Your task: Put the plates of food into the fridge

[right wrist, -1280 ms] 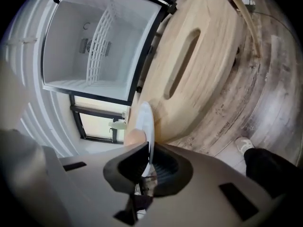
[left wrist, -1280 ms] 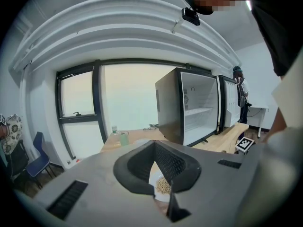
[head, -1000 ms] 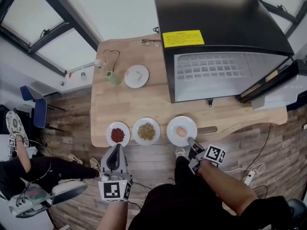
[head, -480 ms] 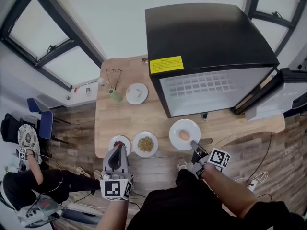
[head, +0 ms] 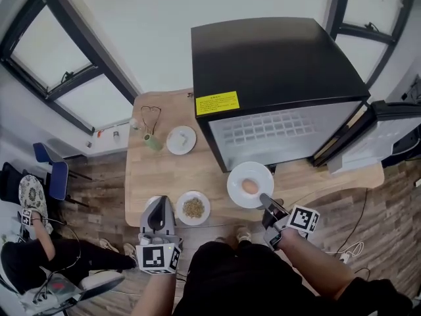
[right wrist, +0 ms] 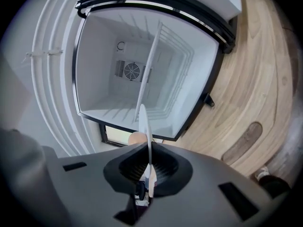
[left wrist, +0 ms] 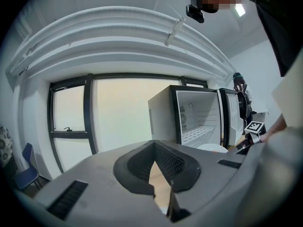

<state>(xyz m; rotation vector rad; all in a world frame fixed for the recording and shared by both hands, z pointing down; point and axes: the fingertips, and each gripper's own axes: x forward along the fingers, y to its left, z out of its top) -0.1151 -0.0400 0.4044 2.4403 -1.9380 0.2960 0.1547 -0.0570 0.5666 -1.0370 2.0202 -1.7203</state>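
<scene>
Egg plate [head: 239,176] clamped in right gripper [head: 264,199] jaws, fridge [head: 276,78] open

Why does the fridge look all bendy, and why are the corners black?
Right gripper view: the wide-angle lens bows the fridge and leaves dark corners; the plate close to it looks blurry. Left gripper view: same round frame, and the window glows pale and washed out. Head view: sharp, evenly lit, lines bending near the edges.

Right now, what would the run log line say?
right tongs: shut on egg plate, facing open fridge | left tongs: shut on second plate | seed plate: on table
</scene>
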